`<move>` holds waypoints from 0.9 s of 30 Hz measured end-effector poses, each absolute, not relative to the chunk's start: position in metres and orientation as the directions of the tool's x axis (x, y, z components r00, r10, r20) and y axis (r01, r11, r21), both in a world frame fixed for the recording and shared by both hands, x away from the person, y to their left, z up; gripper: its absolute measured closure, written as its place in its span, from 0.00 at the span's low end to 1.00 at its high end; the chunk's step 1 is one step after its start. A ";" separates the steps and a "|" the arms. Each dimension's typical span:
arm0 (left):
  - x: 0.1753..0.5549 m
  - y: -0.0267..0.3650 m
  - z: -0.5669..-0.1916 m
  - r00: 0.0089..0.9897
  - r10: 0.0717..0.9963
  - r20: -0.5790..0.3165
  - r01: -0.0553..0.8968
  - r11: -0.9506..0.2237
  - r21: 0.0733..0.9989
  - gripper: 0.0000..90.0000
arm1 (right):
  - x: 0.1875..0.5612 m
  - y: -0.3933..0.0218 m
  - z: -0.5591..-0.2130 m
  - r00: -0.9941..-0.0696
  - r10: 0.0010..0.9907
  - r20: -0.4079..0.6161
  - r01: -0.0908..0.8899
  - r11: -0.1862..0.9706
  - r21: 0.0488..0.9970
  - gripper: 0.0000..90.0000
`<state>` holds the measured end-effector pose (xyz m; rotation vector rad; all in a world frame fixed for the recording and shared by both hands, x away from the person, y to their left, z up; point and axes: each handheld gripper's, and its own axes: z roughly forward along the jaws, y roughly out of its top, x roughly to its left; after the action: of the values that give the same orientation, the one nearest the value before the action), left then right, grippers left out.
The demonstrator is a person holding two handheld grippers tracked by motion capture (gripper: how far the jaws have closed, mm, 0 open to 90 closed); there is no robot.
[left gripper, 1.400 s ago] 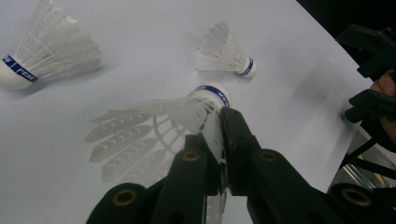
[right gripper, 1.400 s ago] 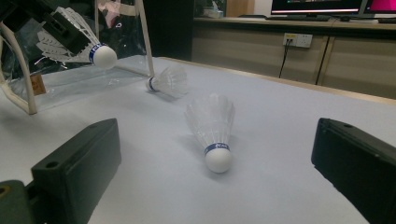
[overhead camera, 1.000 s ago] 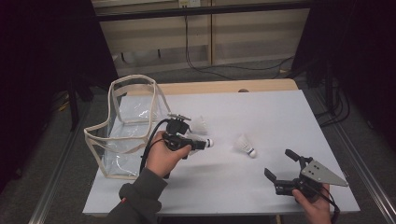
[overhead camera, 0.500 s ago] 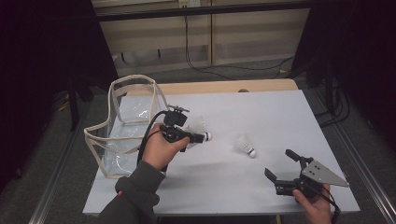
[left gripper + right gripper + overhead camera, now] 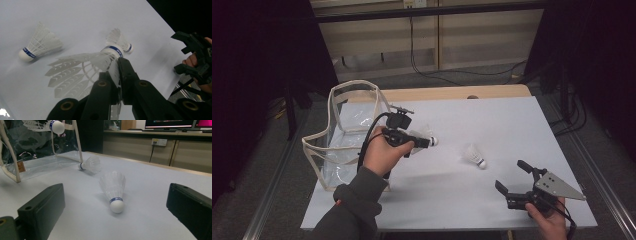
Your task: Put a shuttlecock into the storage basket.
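No legible text on shuttlecock bands (image 5: 114, 49)

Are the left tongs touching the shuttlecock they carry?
Touching. In the left gripper view, the left tongs are shut on the feather skirt of the shuttlecock, with feathers pinched between both black jaws, above the table.

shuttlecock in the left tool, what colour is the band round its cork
Blue with white lettering on the shuttlecock; left gripper view shows it best.

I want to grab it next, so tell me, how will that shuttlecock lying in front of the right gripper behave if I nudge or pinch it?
The shuttlecock looks very light, so a nudge would probably send it skidding. Lying on its side, it would likely roll in a curve around its round cork tip. Its thin feather skirt seems fragile; pinch gently.
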<state>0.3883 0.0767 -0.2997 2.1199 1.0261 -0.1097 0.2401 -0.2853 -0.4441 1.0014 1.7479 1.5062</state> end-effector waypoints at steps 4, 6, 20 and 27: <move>0.390 0.076 -0.295 0.673 0.636 -0.378 0.702 -0.390 0.596 0.97 | 0.240 -0.285 -0.444 -0.523 0.852 0.026 0.151 0.063 0.987 0.02; 0.391 0.076 -0.293 0.674 0.636 -0.377 0.702 -0.390 0.596 0.97 | 0.240 -0.285 -0.444 -0.520 0.853 0.030 0.152 0.058 0.987 0.02; 0.393 0.078 -0.276 0.677 0.631 -0.378 0.704 -0.406 0.582 0.97 | 0.240 -0.285 -0.444 -0.519 0.855 0.027 0.149 0.060 0.987 0.02; 0.394 0.078 -0.267 0.681 0.630 -0.374 0.701 -0.412 0.582 0.97 | 0.240 -0.286 -0.444 -0.517 0.855 0.028 0.148 0.057 0.987 0.02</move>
<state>0.3942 0.0784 -0.2667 2.1524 1.0176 -0.1232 0.2401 -0.2856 -0.4438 1.0075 1.7371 1.5088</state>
